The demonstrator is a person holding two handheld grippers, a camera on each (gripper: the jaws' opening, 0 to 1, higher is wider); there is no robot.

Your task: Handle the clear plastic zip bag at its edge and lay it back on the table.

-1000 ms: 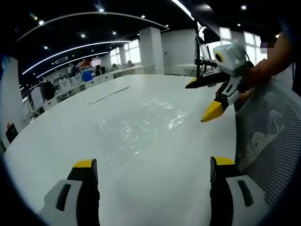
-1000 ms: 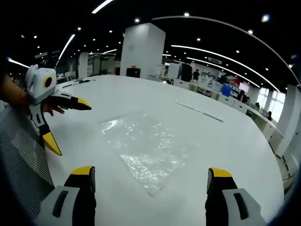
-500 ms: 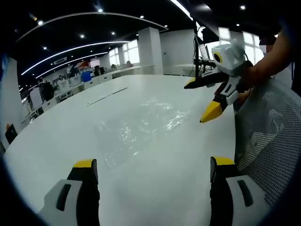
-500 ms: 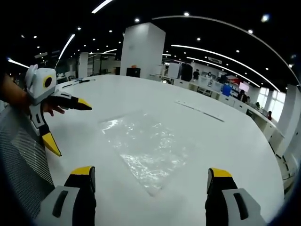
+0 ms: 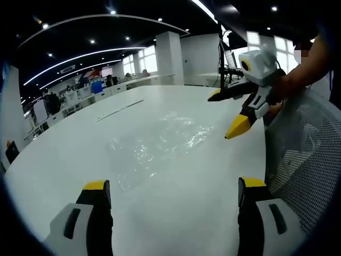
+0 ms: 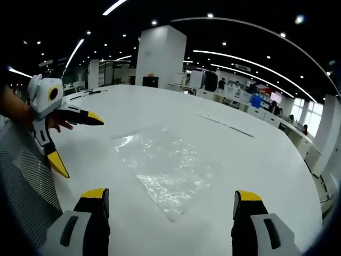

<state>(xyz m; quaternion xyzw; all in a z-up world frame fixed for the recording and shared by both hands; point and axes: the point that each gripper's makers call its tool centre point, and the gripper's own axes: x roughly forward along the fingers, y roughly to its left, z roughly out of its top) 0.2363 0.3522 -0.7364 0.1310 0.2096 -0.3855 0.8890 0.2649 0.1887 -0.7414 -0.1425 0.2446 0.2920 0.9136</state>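
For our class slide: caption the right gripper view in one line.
Open right gripper faces the clear zip bag flat on the white table; open left gripper alongside.

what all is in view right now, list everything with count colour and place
zip bag: one, clear and crinkled, lying flat on the table between the two grippers
table: one, white, large and rounded, under the bag
strip: one, pale, flat on the table beyond the bag
mesh chair back: one, grey-white, at the table's near edge beside the person
pillar: one, white, behind the table
desks and people: several, far background, too small to detail
left gripper: one, white body with yellow-tipped black jaws, open, above the table
right gripper: one, same colours, jaws open, above the table by the bag's edge
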